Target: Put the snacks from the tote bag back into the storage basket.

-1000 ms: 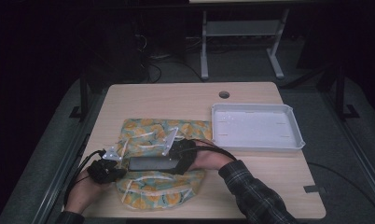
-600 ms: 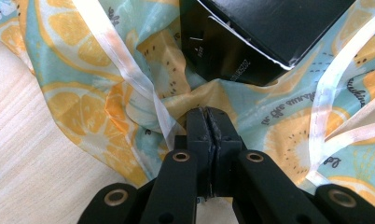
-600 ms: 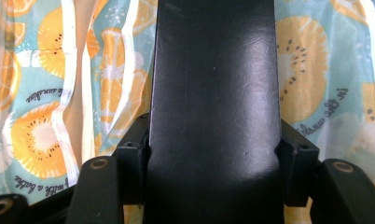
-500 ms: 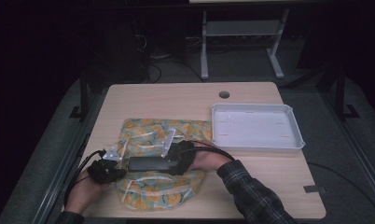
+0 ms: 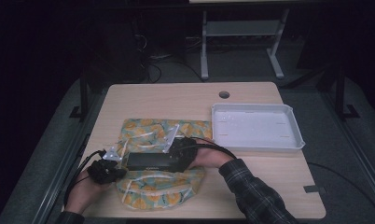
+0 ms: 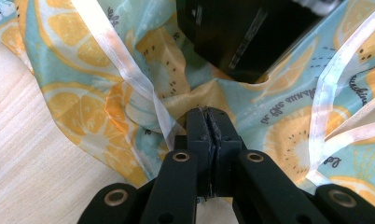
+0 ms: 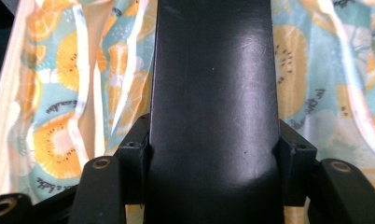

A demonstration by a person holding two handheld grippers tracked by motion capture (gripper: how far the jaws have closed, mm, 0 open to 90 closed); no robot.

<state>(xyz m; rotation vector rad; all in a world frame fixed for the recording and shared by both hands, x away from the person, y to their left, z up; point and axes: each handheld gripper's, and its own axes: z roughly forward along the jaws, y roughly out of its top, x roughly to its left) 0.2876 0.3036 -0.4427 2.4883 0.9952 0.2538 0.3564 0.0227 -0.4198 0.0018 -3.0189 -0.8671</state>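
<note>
Cloth (image 5: 160, 189): my orange-slice print fabric on pale teal with white edging, lying crumpled and spread across the near left of the table.
Black box (image 5: 150, 161): long, glossy and flat, lying level on top of the cloth, lengthwise across the table.

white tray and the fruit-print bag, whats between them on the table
Nothing: in the high view a narrow strip of bare table separates the white tray from the fruit-print bag.

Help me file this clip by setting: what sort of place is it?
Probably a lab or workshop recording station, not a home: a plain wooden table with a cable hole stands in a dark room, with loose cables on the floor behind and a metal stand beyond.
</note>
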